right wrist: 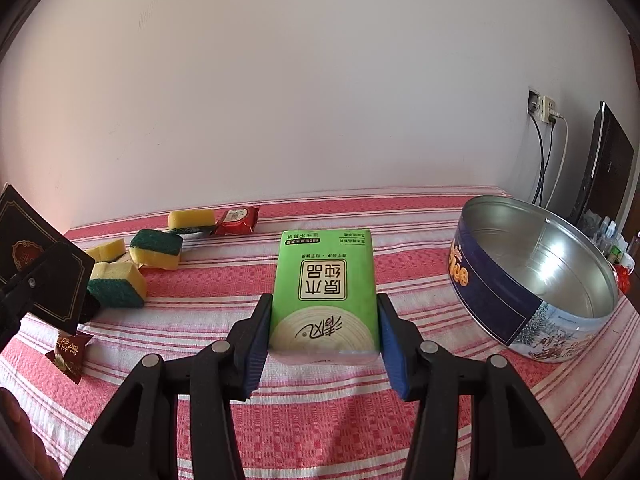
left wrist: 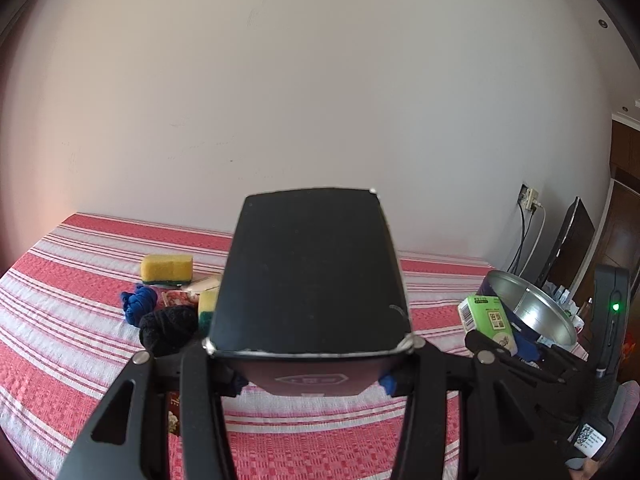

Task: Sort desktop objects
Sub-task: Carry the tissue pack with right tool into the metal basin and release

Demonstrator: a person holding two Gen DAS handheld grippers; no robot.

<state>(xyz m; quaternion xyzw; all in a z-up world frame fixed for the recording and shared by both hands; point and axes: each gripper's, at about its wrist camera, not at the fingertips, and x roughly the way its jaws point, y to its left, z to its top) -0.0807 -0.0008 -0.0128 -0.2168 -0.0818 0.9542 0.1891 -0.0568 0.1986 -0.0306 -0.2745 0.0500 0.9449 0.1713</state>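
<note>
Right tongs point(right wrist: 324, 328): closed on a green plastic-wrapped tissue pack point(right wrist: 325, 292), blue pads pressing its two long sides near the nearer end; pack at frame centre, raised off the red-and-white striped cloth surface point(right wrist: 320, 420).

Left tongs point(left wrist: 310, 364): closed on a flat black card box with gold trim point(left wrist: 310, 272), gripped at its lower corners, filling the centre of that view.

Handling, judged: tissue pack light, soft and slick-wrapped, so it will dent and may slide; a hold across the narrow width at mid-length suits it best. Black box stiff and light.

Destination, probable: round blue-printed metal tin point(right wrist: 532, 276), open and empty, right of frame.

Right view only: four yellow-and-green sponges point(right wrist: 120, 280) upper left, a red snack packet point(right wrist: 236, 221) and a dark red sweet wrapper point(right wrist: 70, 354).

Left view only: a black sock bundle point(left wrist: 168, 328) and a blue cloth knot point(left wrist: 138, 304), left of centre.
</note>
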